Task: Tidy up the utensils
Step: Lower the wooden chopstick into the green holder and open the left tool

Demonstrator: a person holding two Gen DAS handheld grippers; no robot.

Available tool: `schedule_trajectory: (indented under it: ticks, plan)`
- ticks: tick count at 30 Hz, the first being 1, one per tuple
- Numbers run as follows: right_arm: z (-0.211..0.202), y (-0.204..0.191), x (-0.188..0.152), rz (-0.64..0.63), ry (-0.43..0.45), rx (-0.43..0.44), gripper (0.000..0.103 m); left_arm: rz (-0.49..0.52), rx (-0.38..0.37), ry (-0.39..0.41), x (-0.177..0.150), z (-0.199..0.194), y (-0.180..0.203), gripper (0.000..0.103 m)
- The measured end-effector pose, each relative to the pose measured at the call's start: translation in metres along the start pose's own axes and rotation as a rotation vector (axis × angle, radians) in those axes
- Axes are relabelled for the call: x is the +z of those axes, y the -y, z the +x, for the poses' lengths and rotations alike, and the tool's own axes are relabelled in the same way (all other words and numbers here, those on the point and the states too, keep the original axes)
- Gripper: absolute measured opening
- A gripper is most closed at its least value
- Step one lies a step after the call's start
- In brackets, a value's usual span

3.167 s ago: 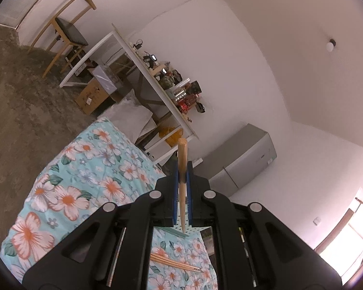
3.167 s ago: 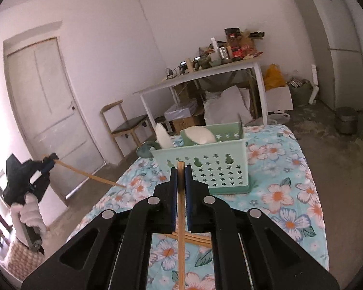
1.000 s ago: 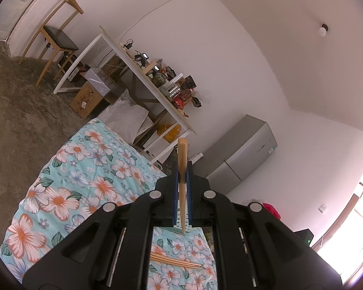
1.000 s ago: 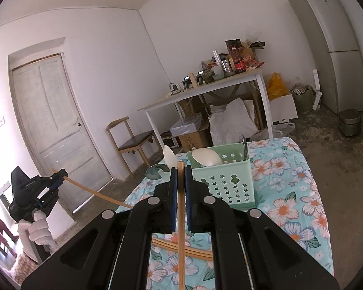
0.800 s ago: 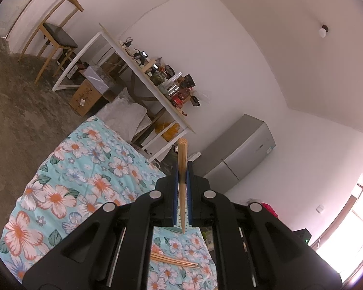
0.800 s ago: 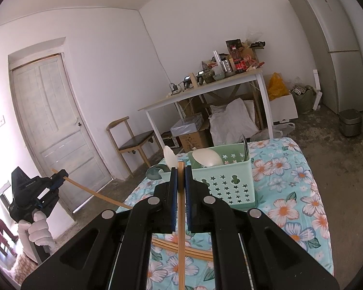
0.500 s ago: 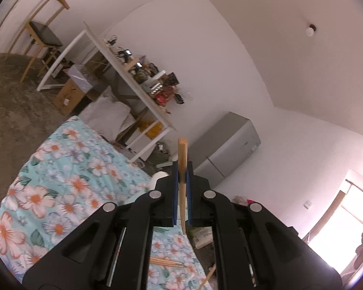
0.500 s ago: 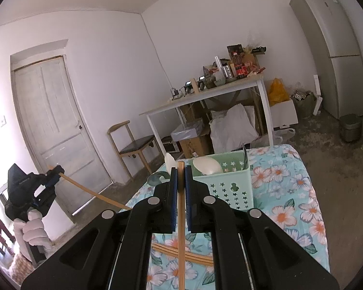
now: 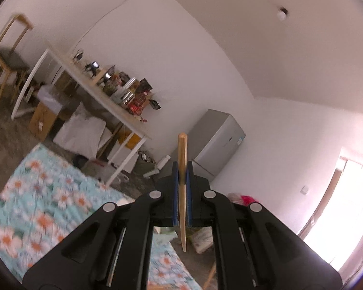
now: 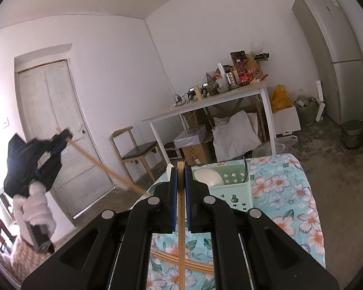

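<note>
My left gripper [image 9: 181, 169] is shut on a wooden chopstick [image 9: 182, 152] that stands up between its blue pads and hangs below them. The right wrist view shows that same left gripper [image 10: 69, 137] at far left, held by a white-gloved hand [image 10: 34, 207], its chopstick [image 10: 106, 169] slanting down toward the table. My right gripper [image 10: 181, 170] is shut on another chopstick [image 10: 181, 229] running back along its fingers. Behind it stands a green star-pierced basket [image 10: 230, 191] holding a white ladle [image 10: 208, 177]. More chopsticks [image 10: 181, 262] lie on the floral tablecloth [image 10: 290, 193].
A white side table [image 10: 205, 106] cluttered with bottles stands at the back wall, with boxes and a white bag under it. A wooden chair [image 10: 138, 152], a door [image 10: 60, 130], a grey fridge [image 10: 331, 48] and a small bin [image 10: 352, 133] ring the room.
My left gripper has risen and swung, so less of the floral table shows in its view. In the right wrist view it sits higher at far left. My right gripper has hardly moved.
</note>
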State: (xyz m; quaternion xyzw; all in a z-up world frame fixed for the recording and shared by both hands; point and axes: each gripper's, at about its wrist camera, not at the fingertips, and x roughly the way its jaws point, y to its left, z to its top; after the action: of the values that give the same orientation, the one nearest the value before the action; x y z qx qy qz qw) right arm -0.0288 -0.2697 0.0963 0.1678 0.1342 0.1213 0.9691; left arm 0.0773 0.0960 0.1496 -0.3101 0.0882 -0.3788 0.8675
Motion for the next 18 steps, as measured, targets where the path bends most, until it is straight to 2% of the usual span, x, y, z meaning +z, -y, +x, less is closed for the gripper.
schedule_trajectory:
  ticks: [10, 18]
  plan:
    - [0.011, 0.016, 0.001, 0.008, -0.006, 0.013, 0.006, 0.23, 0.129, -0.01, -0.001, 0.066, 0.023, 0.005]
    - [0.025, 0.034, -0.001, 0.032, -0.018, 0.027, 0.006, 0.286, 0.208, -0.06, -0.015, 0.109, 0.015, 0.005]
